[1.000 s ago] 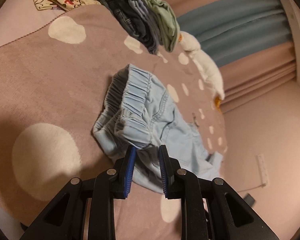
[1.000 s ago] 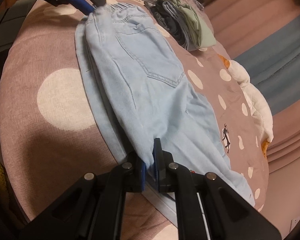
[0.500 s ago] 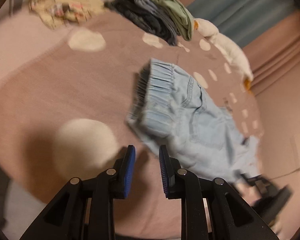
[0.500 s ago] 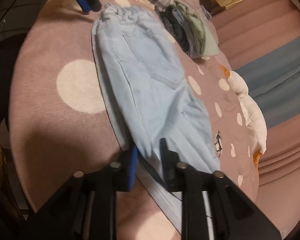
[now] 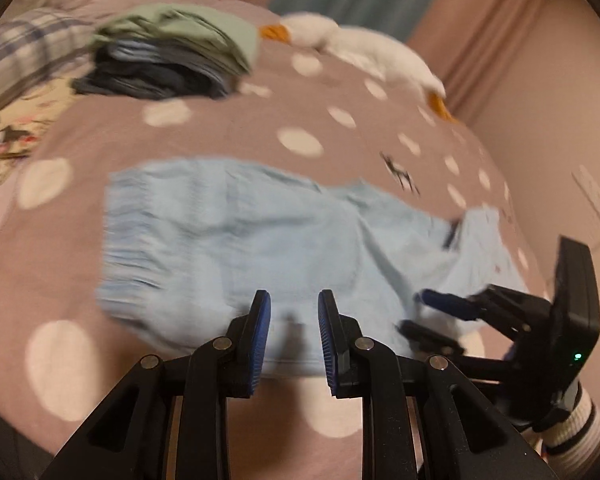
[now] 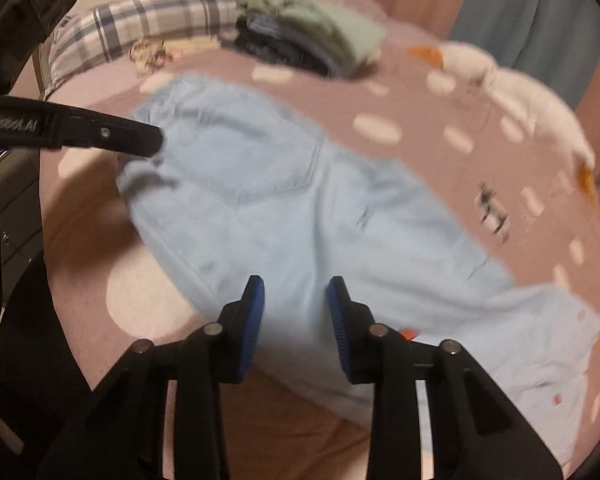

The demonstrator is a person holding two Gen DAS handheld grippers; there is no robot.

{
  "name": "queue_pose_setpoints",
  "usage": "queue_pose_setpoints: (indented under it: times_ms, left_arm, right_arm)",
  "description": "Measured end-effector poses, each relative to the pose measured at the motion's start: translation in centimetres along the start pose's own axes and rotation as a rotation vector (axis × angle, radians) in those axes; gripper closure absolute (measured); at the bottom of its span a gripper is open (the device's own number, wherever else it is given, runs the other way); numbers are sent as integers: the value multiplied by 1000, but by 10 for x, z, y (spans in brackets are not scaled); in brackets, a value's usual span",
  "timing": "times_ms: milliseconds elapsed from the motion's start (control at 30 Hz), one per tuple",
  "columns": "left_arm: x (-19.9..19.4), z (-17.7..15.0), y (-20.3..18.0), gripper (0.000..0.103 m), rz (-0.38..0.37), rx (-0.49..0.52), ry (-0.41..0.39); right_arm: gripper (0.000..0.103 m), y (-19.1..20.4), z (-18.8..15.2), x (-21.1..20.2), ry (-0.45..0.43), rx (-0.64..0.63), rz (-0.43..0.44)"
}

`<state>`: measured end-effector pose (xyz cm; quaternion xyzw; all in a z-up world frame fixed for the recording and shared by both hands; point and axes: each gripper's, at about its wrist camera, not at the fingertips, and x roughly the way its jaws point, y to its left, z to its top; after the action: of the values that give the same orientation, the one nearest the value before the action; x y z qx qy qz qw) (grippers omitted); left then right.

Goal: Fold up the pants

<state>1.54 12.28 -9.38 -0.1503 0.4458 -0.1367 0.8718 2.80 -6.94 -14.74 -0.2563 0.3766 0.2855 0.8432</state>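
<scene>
Light blue pants [image 5: 236,236] lie flat on the pink dotted blanket [image 5: 228,136], waistband to the left, legs running right. In the right wrist view the pants [image 6: 300,208] show a back pocket. My left gripper [image 5: 294,332] is open and empty, hovering over the near edge of the pants. My right gripper [image 6: 296,316] is open and empty above the pants' middle. The right gripper also shows in the left wrist view [image 5: 435,316], near the leg end. The left gripper shows in the right wrist view [image 6: 140,140] by the waistband.
A stack of folded clothes [image 5: 172,56], green on top, sits at the back of the bed [image 6: 307,36]. A white plush duck [image 5: 363,52] lies along the far right edge. A plaid pillow [image 6: 140,20] and a printed cloth [image 5: 8,132] lie at the back left.
Both grippers have let go of the pants and opened. The pants now lie flat on the blanket. Both cameras have swung and pulled back; the views are blurred.
</scene>
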Motion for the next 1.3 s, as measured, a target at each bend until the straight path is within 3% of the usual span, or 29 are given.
queue_pose_setpoints:
  times_ms: [167, 400, 533, 900, 1100, 1300]
  left_arm:
    - [31, -17, 1, 82, 38, 20, 98]
    - [26, -17, 10, 82, 7, -5, 97]
    - [27, -17, 5, 82, 23, 7, 98]
    - [12, -11, -13, 82, 40, 43, 68]
    - [13, 1, -35, 82, -3, 83, 55]
    - [46, 11, -72, 82, -40, 160, 100]
  right_arm:
    - [73, -2, -11, 11, 37, 49, 42]
    - [71, -13, -5, -4, 11, 56, 13]
    - [71, -27, -20, 8, 83, 111, 8]
    - [67, -47, -32, -27, -34, 193, 31]
    - [64, -84, -52, -41, -49, 376, -32]
    - [64, -122, -92, -55, -23, 531, -142]
